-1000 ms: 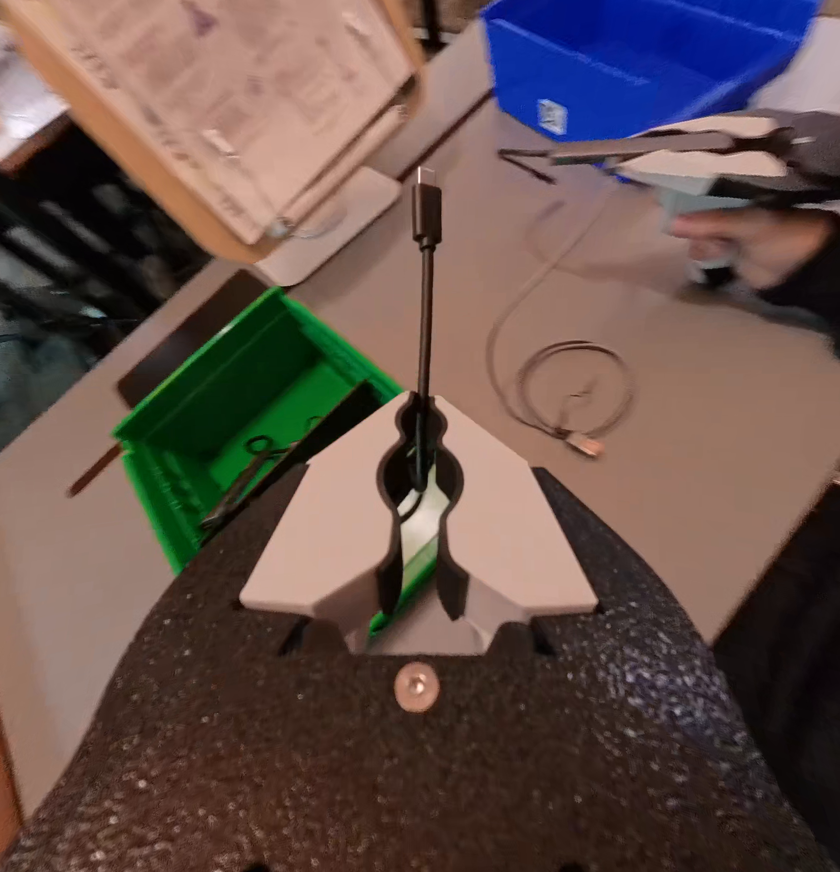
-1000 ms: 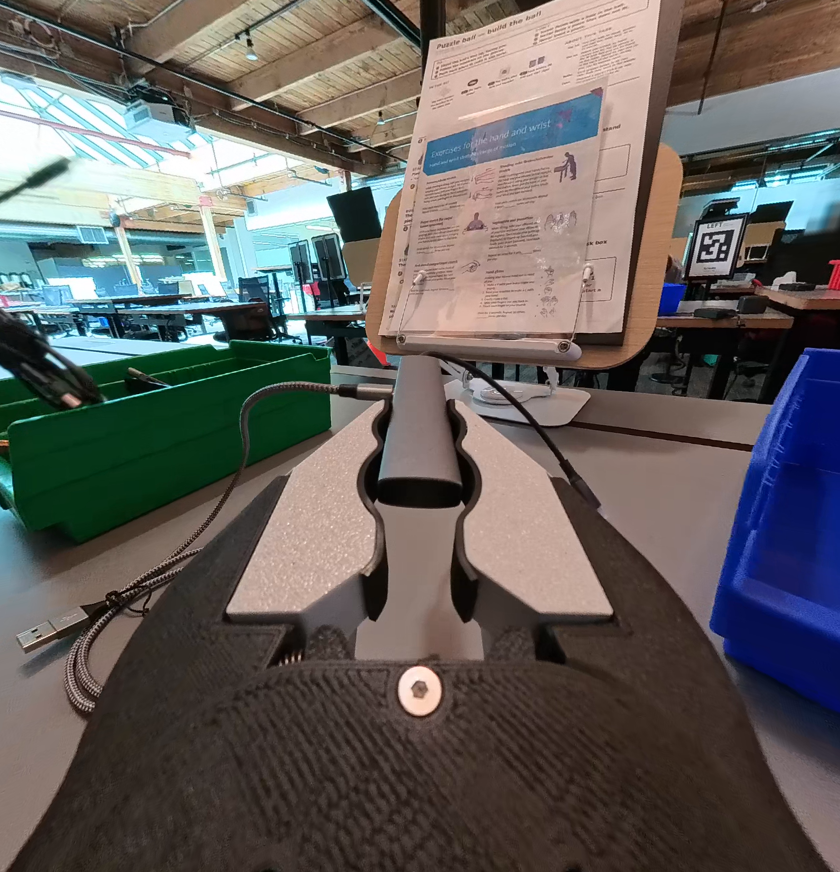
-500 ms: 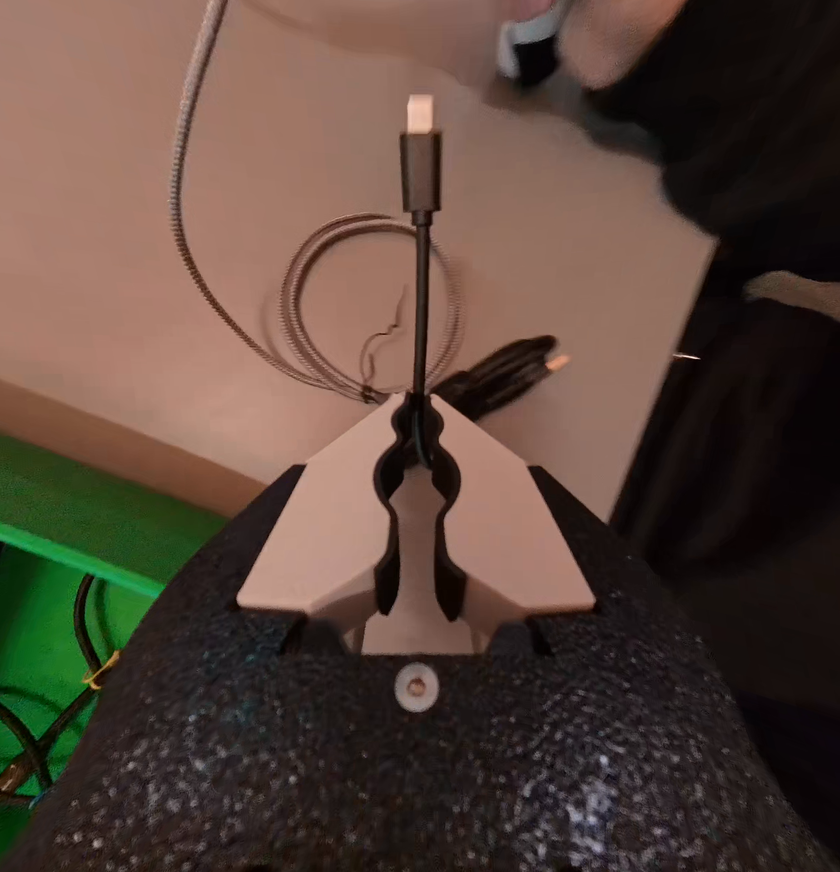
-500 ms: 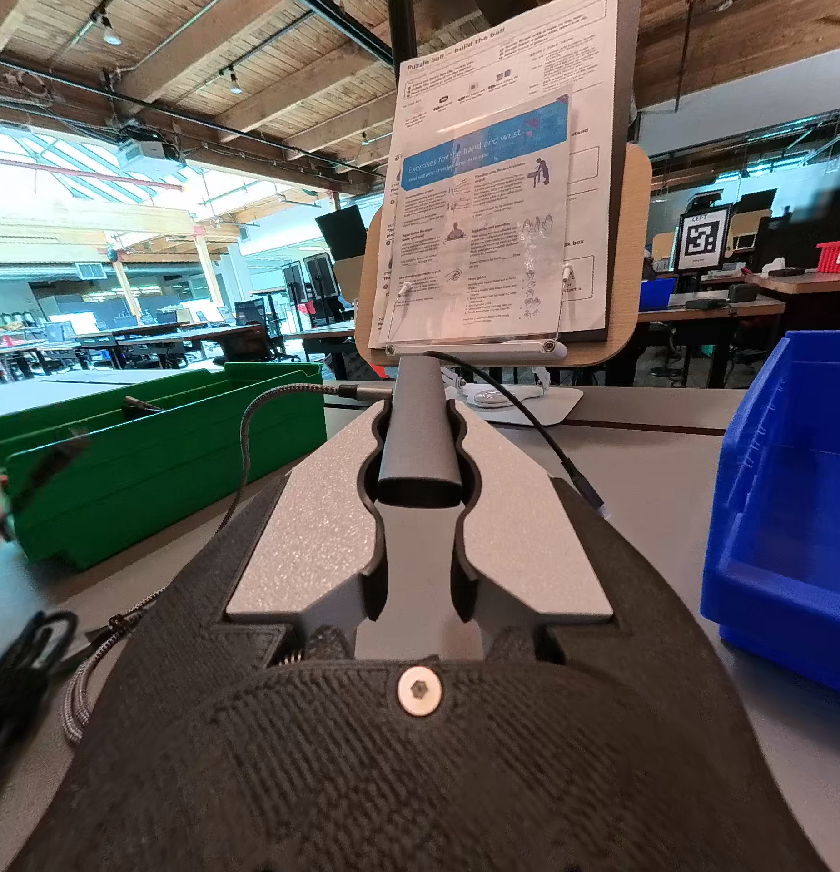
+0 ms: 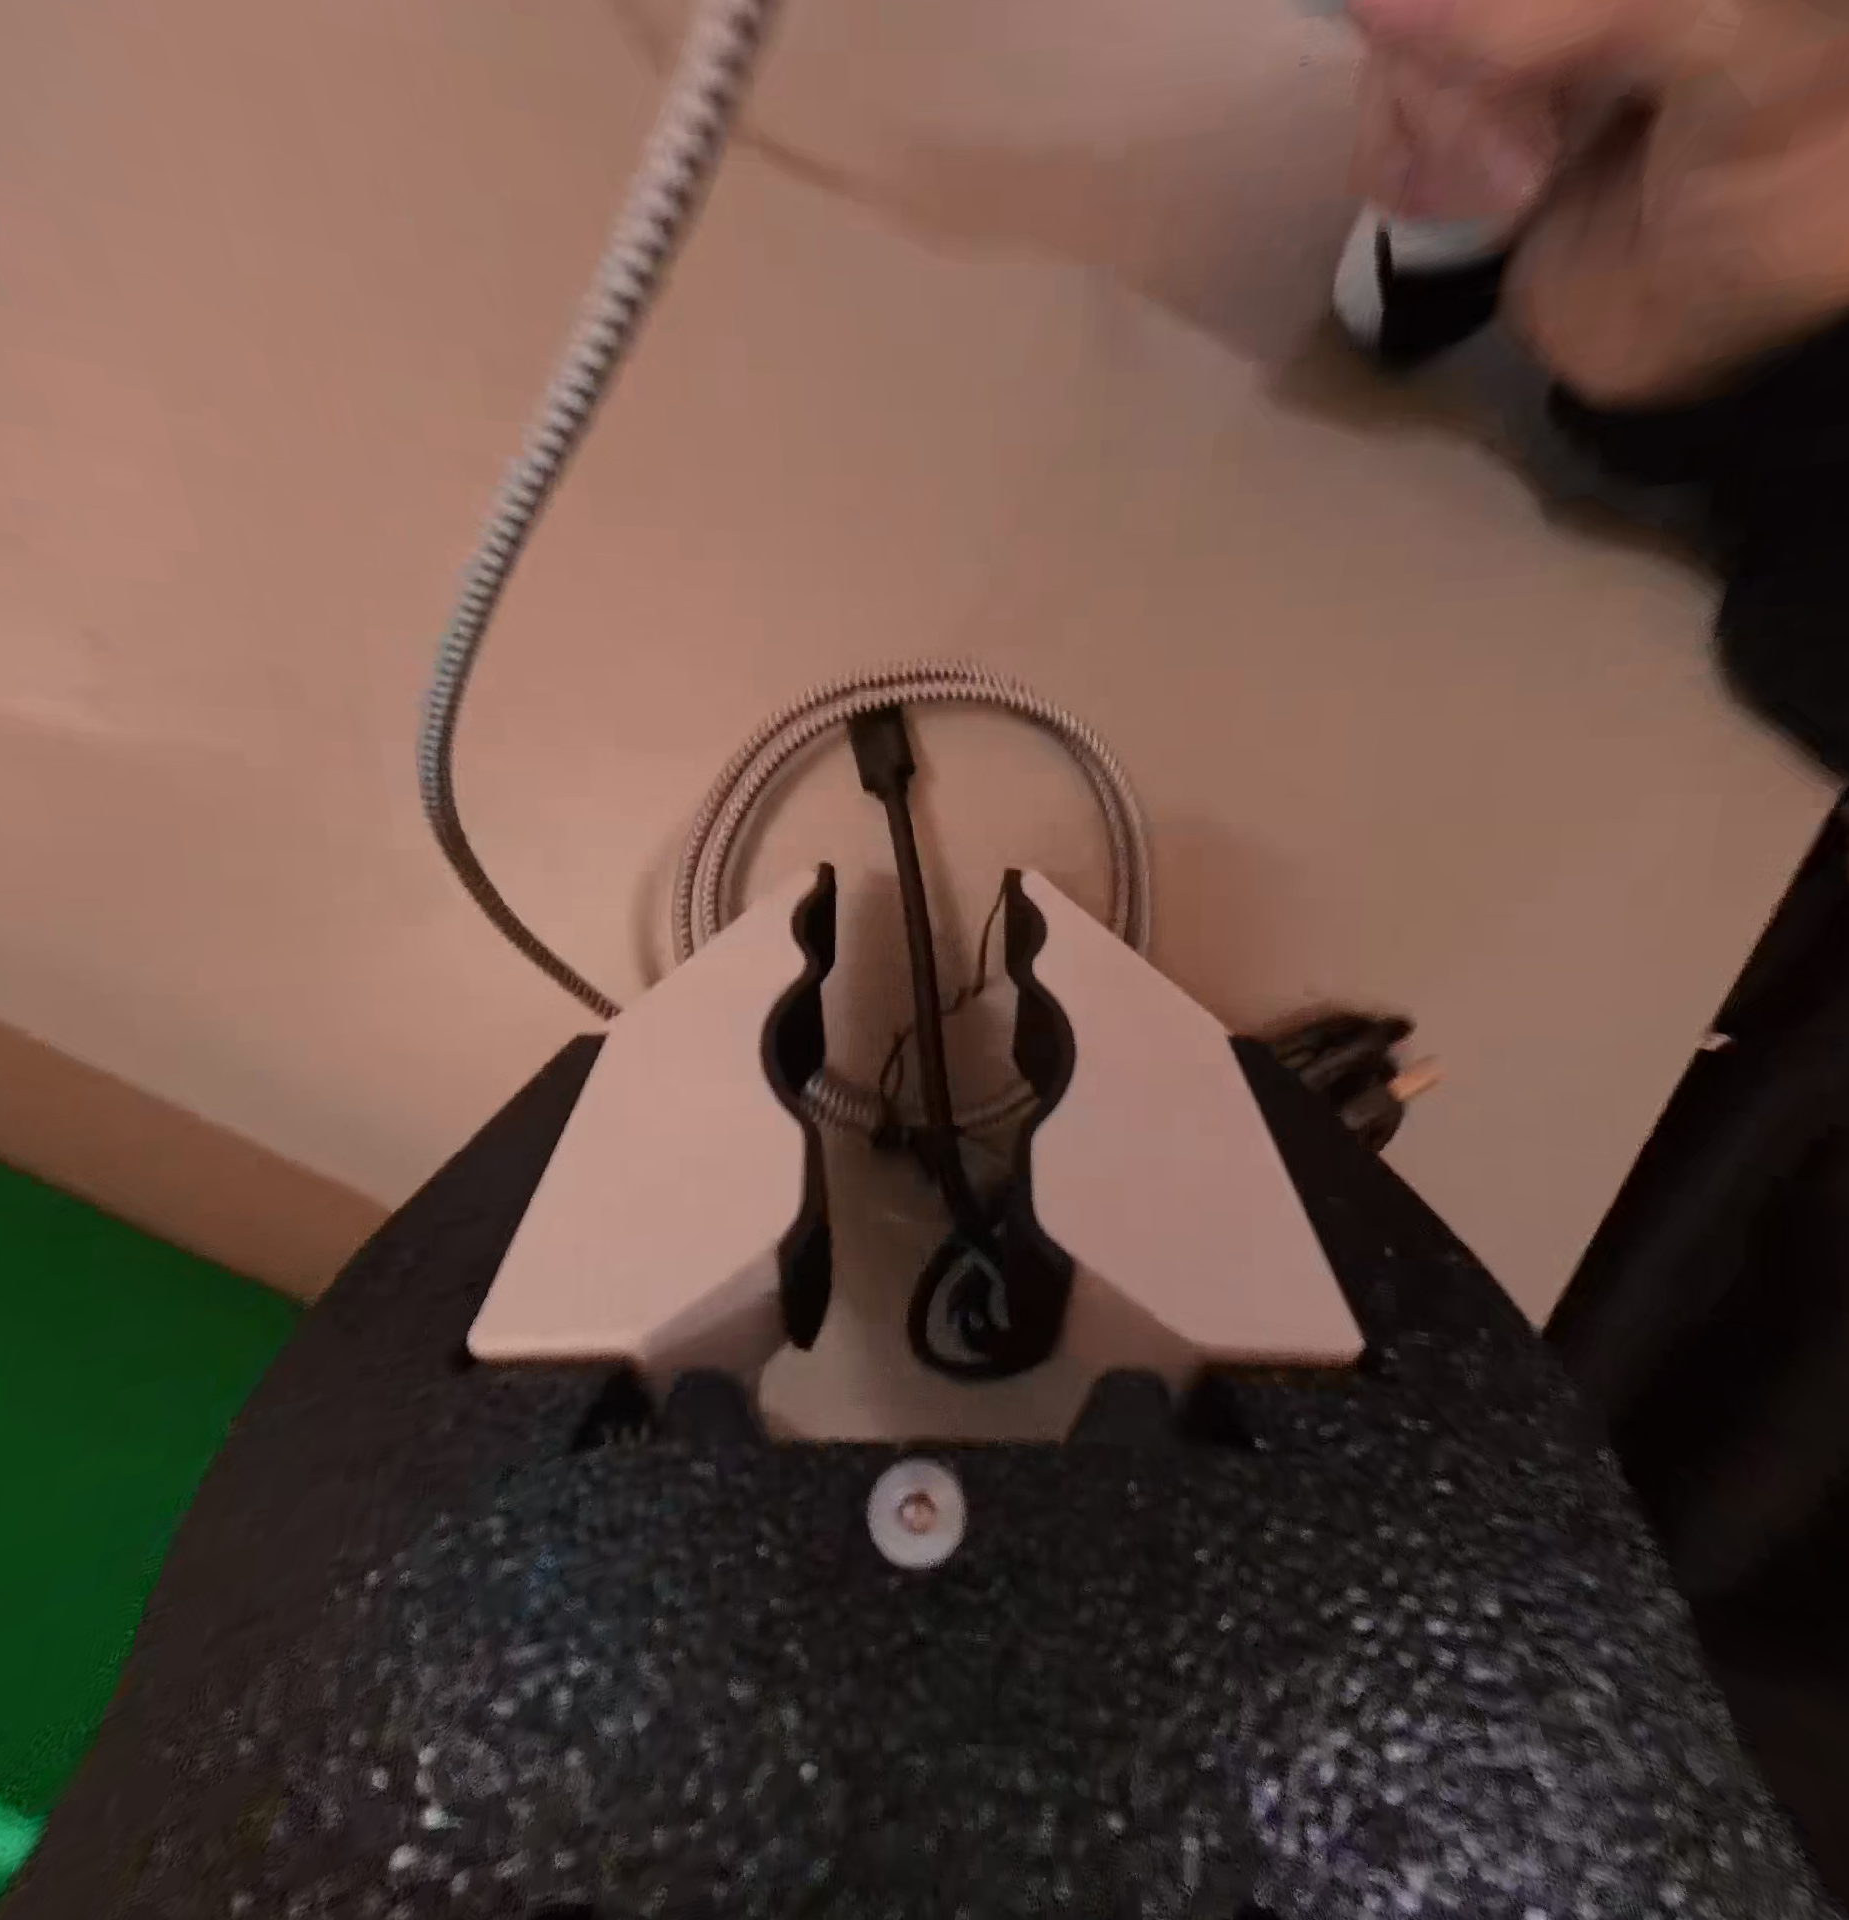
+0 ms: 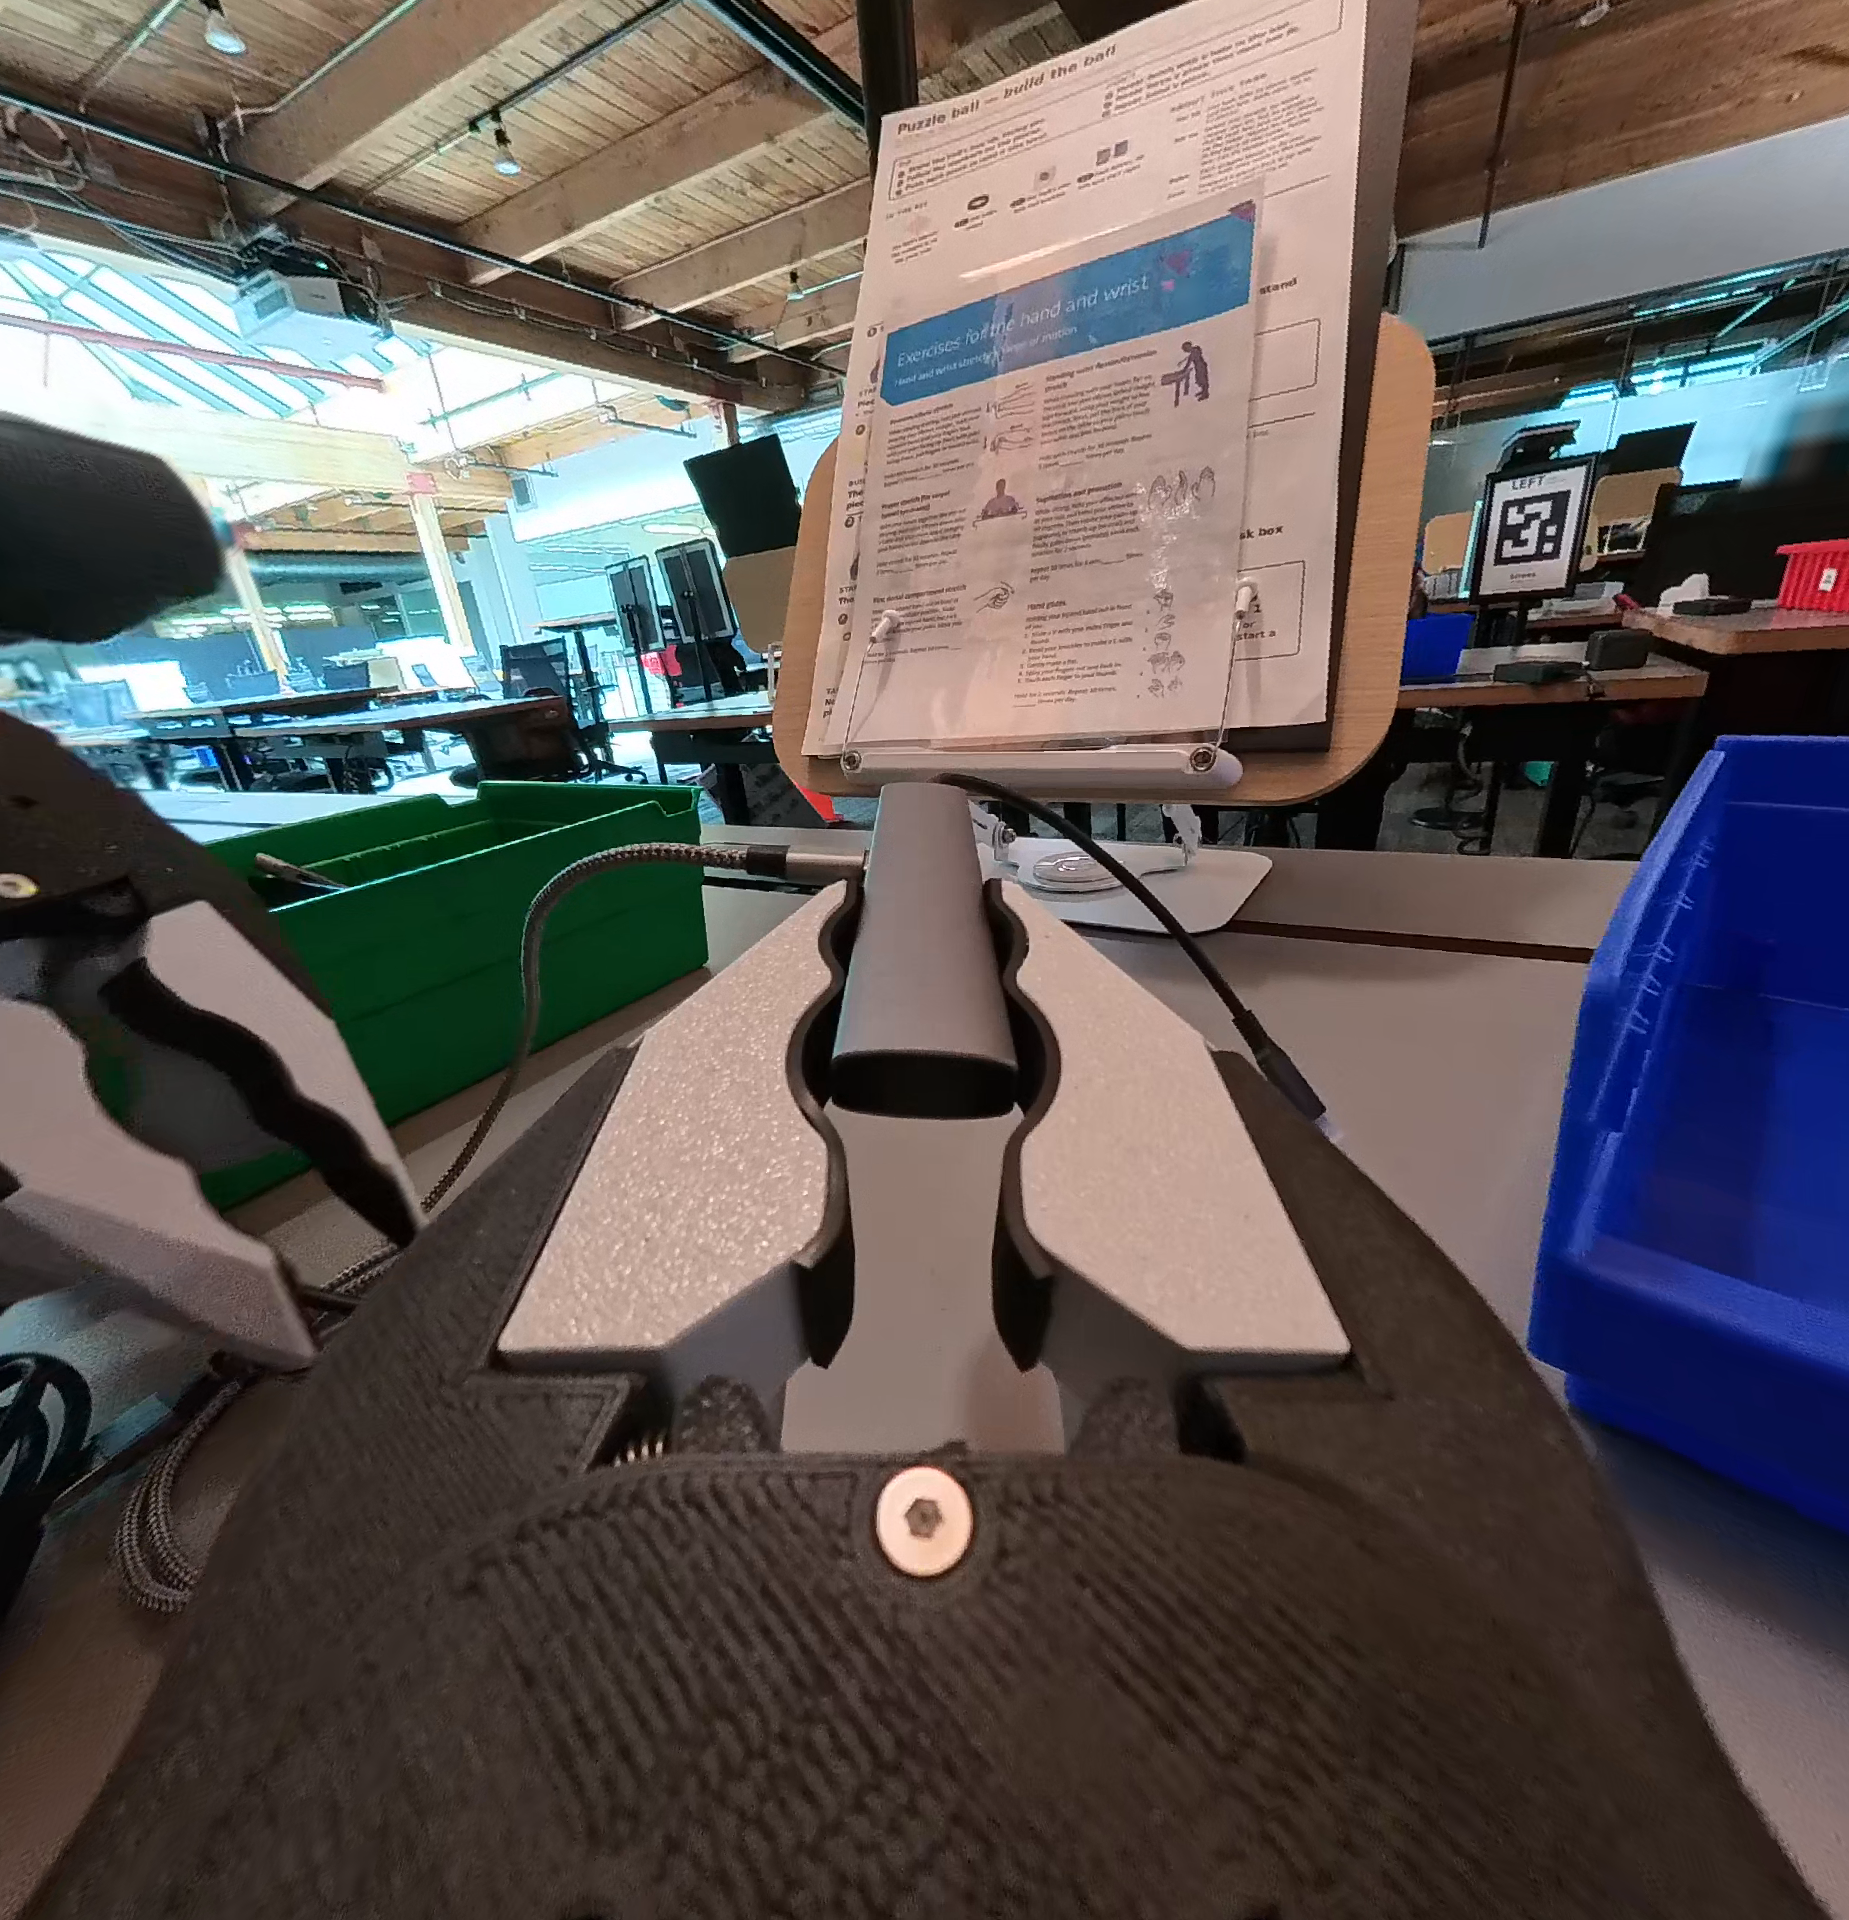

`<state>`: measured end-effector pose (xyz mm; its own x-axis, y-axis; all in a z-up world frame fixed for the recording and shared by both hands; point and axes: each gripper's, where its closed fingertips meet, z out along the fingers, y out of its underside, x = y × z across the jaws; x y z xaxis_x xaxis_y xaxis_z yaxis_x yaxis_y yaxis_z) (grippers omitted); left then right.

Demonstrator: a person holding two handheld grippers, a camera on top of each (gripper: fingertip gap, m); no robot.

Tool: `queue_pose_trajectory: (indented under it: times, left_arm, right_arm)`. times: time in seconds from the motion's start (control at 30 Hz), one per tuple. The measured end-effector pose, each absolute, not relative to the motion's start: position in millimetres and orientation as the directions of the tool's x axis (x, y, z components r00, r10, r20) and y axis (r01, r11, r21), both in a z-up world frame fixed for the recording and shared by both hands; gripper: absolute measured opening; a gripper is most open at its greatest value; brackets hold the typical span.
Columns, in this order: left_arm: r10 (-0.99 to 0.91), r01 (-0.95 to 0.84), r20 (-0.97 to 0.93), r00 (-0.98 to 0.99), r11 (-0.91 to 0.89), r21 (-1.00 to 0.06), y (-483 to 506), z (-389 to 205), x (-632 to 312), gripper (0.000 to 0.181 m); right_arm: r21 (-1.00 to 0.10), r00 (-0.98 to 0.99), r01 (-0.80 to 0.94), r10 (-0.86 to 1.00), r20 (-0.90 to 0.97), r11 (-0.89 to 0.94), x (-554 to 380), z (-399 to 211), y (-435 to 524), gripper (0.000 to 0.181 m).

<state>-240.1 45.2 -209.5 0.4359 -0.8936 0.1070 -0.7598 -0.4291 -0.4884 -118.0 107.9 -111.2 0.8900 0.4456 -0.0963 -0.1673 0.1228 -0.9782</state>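
Two grippers in your hands, your left gripper (image 5: 915,883) jaws apart over a black cable (image 5: 918,966) and braided cable (image 5: 546,468) coil on the table (image 5: 224,416), your right gripper (image 6: 920,904) clamped on a grey hub (image 6: 920,966), green bin (image 6: 463,925) nearby.

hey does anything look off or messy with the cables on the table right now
Yes. In the left wrist view a thin black cable lies loose between the open fingers of the left gripper, crossing the coiled braided cable on the table. The right gripper clamps a grey adapter.
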Motion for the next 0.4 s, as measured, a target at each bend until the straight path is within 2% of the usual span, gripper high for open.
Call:
queue_pose_trajectory:
  times: [0.03,0.13,0.3,0.37,0.4]
  left_arm:
    - [-0.869,-0.729,0.165,0.467,-0.484,-0.485,48,-210,-237,0.029]
    - [-0.799,-0.672,0.280,0.532,-0.600,-0.434,50,-218,-232,0.028]
    - [-0.760,-0.653,0.274,0.589,-0.647,-0.392,55,-233,-228,0.025]
    - [-0.765,-0.658,0.243,0.597,-0.640,-0.396,56,-238,-227,0.017]
    - [-0.770,-0.656,0.234,0.594,-0.632,-0.414,57,-238,-224,0.008]
  right_arm:
    - [-0.978,0.890,-0.169,0.446,-0.098,0.122,-118,-111,108,0.023]
    - [-0.978,0.889,-0.169,0.448,-0.098,0.122,-118,-111,108,0.023]
    - [-0.979,0.887,-0.169,0.451,-0.099,0.118,-118,-111,108,0.023]
    - [-0.979,0.887,-0.169,0.451,-0.098,0.118,-119,-111,108,0.023]
    - [-0.979,0.887,-0.168,0.451,-0.098,0.118,-119,-111,108,0.023]
